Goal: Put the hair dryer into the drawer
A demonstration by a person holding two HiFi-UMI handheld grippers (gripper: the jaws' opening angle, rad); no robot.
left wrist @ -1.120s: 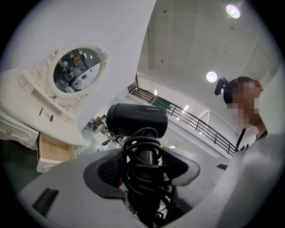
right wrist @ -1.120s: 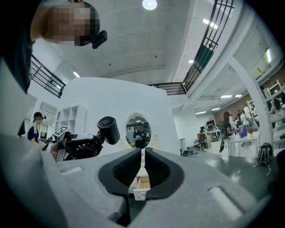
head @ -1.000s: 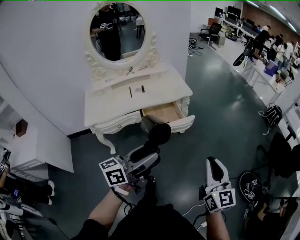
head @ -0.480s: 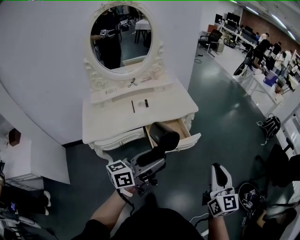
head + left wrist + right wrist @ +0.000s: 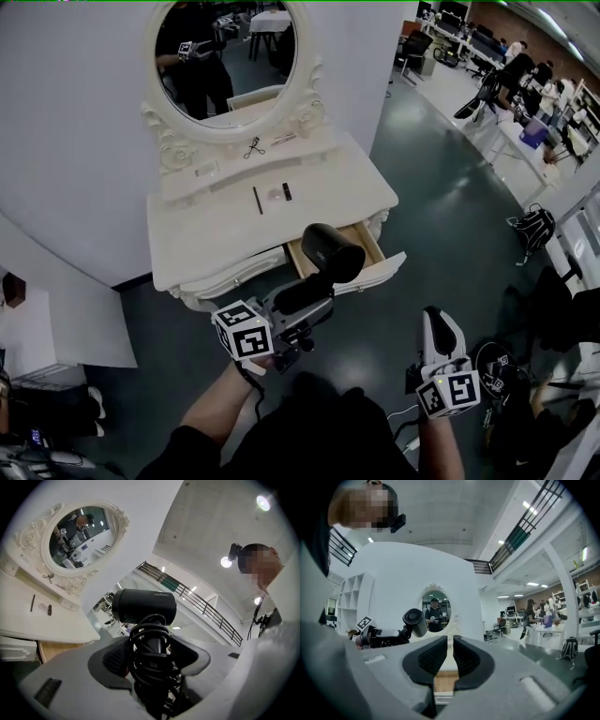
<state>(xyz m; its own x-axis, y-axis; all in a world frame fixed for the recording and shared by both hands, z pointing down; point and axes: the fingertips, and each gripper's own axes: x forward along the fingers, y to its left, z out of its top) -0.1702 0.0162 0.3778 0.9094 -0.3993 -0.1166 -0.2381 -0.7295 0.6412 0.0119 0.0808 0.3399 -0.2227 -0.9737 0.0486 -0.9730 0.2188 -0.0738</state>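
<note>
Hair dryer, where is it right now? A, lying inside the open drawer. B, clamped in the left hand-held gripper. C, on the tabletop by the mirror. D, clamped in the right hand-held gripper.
B: the left hand-held gripper has its jaws closed on the cord-wrapped handle of the hair dryer, which is not yet in the open drawer.

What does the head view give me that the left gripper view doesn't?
Head view only: the empty right claw and the whole open drawer. Left gripper view only: the left claw shut on the hair dryer at its cord-wrapped handle, plus ceiling lights. Both: the hair dryer, the mirror, the vanity top.
</note>
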